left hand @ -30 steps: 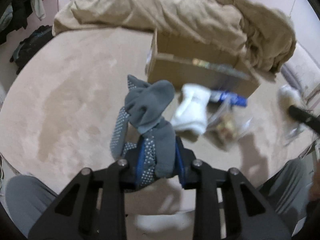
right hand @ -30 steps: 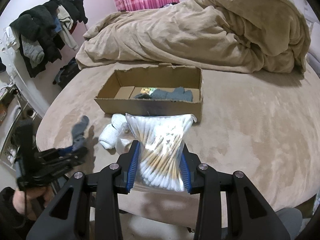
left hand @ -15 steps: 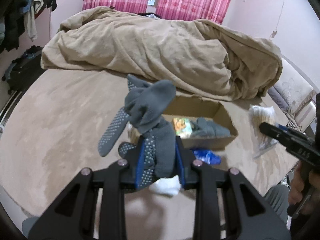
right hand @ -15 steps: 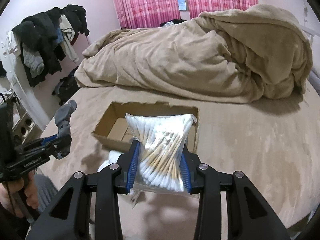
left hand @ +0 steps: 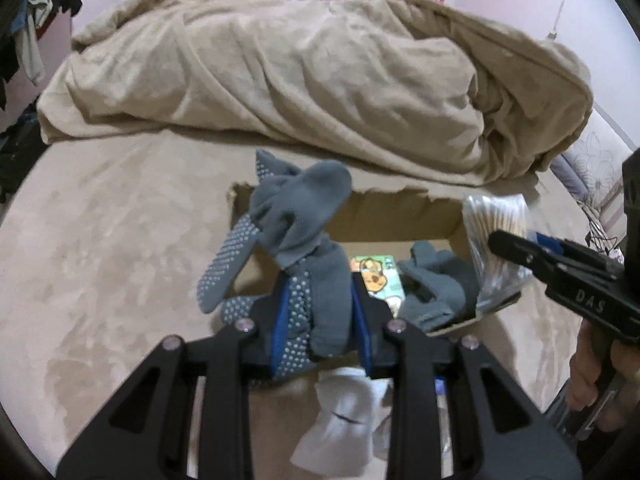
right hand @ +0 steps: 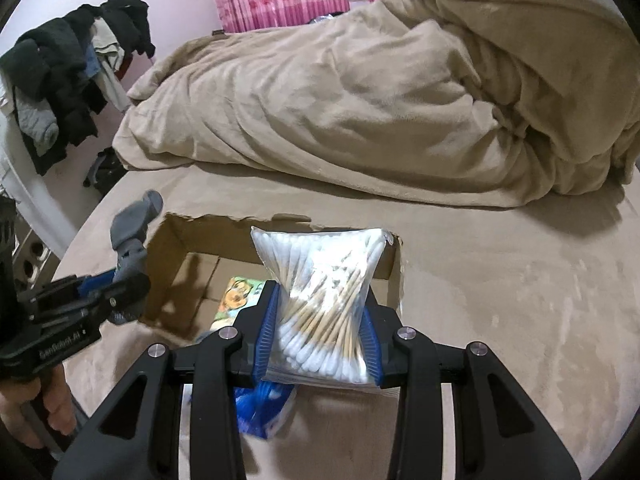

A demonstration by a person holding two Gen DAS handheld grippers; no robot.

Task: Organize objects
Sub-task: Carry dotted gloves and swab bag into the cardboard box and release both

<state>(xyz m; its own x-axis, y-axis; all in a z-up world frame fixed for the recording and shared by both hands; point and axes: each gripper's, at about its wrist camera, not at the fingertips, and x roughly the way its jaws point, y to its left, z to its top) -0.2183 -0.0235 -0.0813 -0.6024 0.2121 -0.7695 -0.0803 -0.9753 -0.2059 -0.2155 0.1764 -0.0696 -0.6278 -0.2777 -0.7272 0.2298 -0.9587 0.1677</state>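
Note:
My left gripper (left hand: 318, 320) is shut on a grey dotted sock (left hand: 296, 232) and holds it over the near wall of an open cardboard box (left hand: 384, 208) on the bed. My right gripper (right hand: 320, 332) is shut on a clear bag of cotton swabs (right hand: 320, 280) above the box's (right hand: 168, 248) near right part. The box holds another grey sock (left hand: 436, 284) and a small picture card (left hand: 376, 276). The swab bag (left hand: 496, 240) and right gripper (left hand: 560, 276) show at the right of the left wrist view. The left gripper (right hand: 116, 296) shows at the left of the right wrist view.
A white sock (left hand: 344, 408) lies on the bed in front of the box. A blue packet (right hand: 260, 404) lies under my right gripper. A heaped beige blanket (right hand: 380, 100) fills the bed behind the box. Clothes (right hand: 68, 76) hang at the far left.
Both grippers have moved in over the box with their loads. The sock and swab bag now hang above the box's near side.

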